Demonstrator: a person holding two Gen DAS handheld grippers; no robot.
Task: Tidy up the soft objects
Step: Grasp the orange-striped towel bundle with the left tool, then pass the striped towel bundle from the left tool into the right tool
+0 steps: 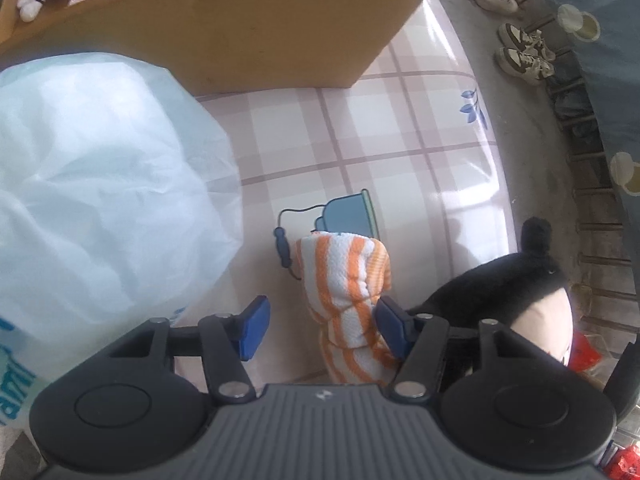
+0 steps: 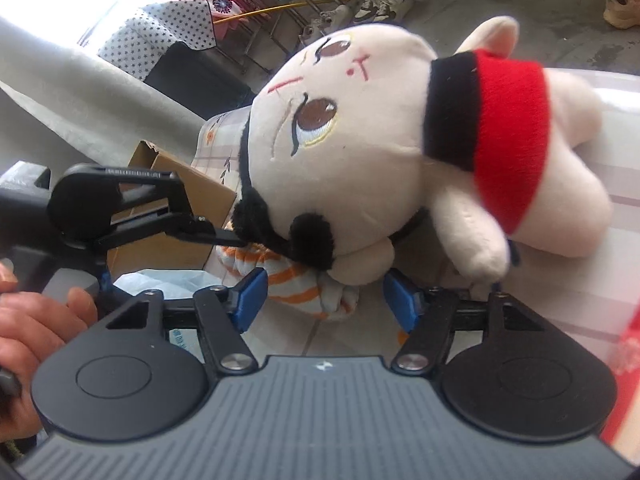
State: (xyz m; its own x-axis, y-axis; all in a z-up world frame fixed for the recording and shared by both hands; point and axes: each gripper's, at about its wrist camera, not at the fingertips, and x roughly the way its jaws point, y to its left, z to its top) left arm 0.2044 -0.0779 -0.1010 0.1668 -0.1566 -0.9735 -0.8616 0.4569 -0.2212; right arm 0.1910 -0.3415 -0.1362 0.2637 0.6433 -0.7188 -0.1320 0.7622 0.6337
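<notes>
Orange-and-white striped cloth (image 1: pixel 348 300), rolled and knotted, is lying on our plaid tablecloth (image 1: pixel 400 140), touching the left gripper's (image 1: pixel 324 326) pad at 3 o'clock, jaws spread. Bare table is opening toward 12, before the cardboard box (image 1: pixel 240 32). Our right gripper (image 2: pixel 324 300), jaws spread, is facing the plush doll (image 2: pixel 360 152).

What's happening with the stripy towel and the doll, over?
Left gripper open around striped towel. Right gripper open under plush doll. Doll lying partly over towel.
</notes>
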